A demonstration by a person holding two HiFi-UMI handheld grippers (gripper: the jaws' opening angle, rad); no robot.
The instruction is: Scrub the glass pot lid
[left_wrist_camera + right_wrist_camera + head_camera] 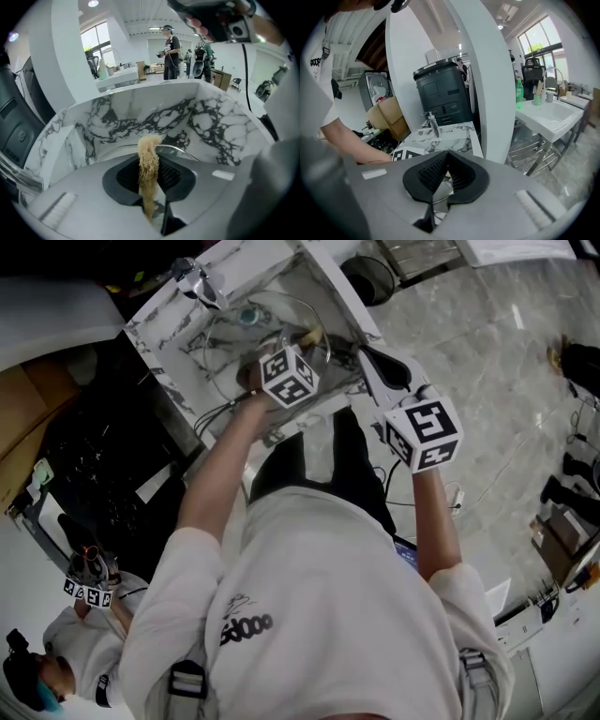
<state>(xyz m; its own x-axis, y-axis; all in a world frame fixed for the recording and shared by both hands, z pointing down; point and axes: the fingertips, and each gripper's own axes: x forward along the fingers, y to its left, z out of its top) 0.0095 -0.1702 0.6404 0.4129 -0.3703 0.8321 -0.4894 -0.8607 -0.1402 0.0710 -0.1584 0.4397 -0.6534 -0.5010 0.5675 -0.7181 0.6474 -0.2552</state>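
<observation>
Where the glass pot lid [277,324] is lying: down inside the marble-patterned sink [155,329]. In the left gripper view its metal rim is arcing just beyond the left fingers.
Scrubber: a tan, fibrous loofah [149,146] is standing up between the left fingers, its top end reaching over the lid rim. Whether it is touching the glass cannot be told.
Left gripper [150,164]: the fingers [124,176] are clamping the loofah. The gripper is reaching into the sink and pointing toward the back wall.
Right gripper [447,154]: the fingers [464,176] are pressing together at the tips, with a wedge-shaped gap opening behind them. A curved metal edge is showing through that gap; whether it is being pinched cannot be told.
Right gripper position: hovering at the sink's near right corner in the head view, near the marker cube [288,376] of the other gripper.
Faucet [199,279]: standing on the sink rim, at the far left in the head view.
Person [309,615]: wearing a white shirt and leaning over the sink with both arms extending forward.
Background: a second person [171,51] is standing well behind the sink in the left gripper view.
</observation>
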